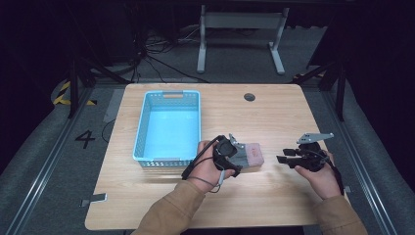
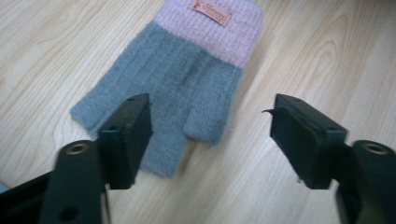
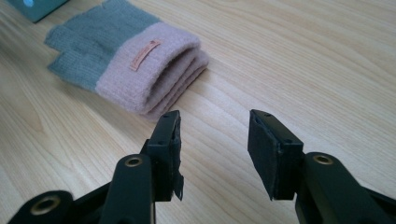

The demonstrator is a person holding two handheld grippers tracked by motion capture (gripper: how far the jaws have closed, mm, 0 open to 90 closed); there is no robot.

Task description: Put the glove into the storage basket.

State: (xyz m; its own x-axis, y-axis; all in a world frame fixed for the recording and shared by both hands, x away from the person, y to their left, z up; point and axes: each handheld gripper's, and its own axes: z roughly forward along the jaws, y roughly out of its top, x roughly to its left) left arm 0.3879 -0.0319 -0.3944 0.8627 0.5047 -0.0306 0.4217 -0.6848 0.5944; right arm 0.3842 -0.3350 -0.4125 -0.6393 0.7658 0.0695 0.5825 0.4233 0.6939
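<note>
A knitted glove (image 1: pixel 249 154), grey with a pink cuff and a small label, lies flat on the wooden table. In the left gripper view the glove (image 2: pixel 187 79) lies just beyond my left gripper (image 2: pixel 210 128), whose jaws stand open above its grey finger ends and touch nothing. The right gripper view shows the glove's pink cuff (image 3: pixel 154 70) ahead and to the left of my right gripper (image 3: pixel 214 140), which is open and empty over bare wood. From above, the left gripper (image 1: pixel 234 159) hovers over the glove's left end and the right gripper (image 1: pixel 286 159) sits to its right.
A light blue plastic basket (image 1: pixel 167 128) stands on the table's left half, close to the glove. The table (image 1: pixel 274 112) has a round cable hole (image 1: pixel 249 97) near its far edge. Cables and a white frame lie on the floor beyond.
</note>
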